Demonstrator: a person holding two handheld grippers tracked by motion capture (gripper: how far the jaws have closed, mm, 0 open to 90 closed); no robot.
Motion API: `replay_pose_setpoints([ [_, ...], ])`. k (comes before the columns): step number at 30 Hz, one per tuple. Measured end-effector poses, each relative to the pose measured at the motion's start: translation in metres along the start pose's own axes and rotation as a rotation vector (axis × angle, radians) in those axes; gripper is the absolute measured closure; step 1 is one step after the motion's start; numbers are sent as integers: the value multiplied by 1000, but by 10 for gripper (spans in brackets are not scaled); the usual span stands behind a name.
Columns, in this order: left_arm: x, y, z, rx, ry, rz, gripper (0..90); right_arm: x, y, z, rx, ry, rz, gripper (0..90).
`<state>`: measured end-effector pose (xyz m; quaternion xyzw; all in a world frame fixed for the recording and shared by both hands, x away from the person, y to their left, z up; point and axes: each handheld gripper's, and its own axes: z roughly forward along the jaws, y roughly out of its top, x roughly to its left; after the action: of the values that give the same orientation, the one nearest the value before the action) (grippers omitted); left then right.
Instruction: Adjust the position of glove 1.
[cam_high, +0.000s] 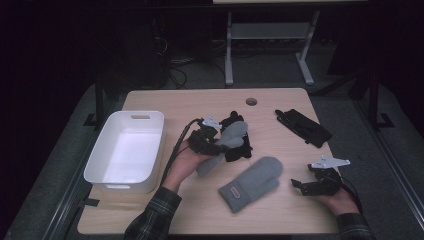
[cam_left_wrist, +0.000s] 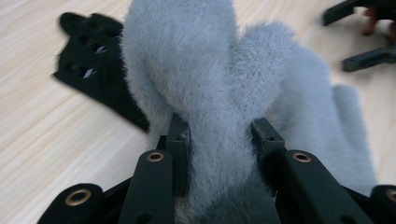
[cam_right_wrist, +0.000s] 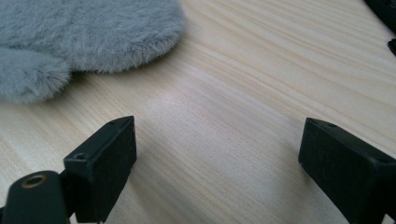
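Grey mitten (cam_left_wrist: 205, 93) clamped in left tongs (cam_left_wrist: 219, 140) at frame centre; right tongs (cam_right_wrist: 215, 154) gape wide over worktop (cam_right_wrist: 243, 93); high view adds second mitten (cam_high: 251, 182), white tub (cam_high: 126, 150) left

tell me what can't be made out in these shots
- Black glove, high view: mostly covered by the left gripper and the grey mitten it clamps.
- Label on the flat mitten: too small to read.
- Black gloves at the table's far right: too dark to count.

A dim lab or office: wooden desk (cam_high: 210, 107) with cable hole (cam_high: 251, 101), floor cables (cam_high: 175, 65).
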<state>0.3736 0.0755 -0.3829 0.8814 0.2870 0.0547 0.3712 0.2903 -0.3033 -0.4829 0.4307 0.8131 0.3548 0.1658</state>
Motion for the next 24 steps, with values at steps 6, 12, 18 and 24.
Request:
replay_pose_setpoints([
  [6,-22,5,1,10,-33,40,658,0,0,0,0,0,0,113],
  [12,-41,8,6,20,-64,73,658,0,0,0,-1,0,1,113],
  [18,-58,8,16,31,-91,105,657,0,0,0,-1,0,1,113],
  [24,-68,7,27,50,-111,128,656,0,0,0,-1,0,1,113],
])
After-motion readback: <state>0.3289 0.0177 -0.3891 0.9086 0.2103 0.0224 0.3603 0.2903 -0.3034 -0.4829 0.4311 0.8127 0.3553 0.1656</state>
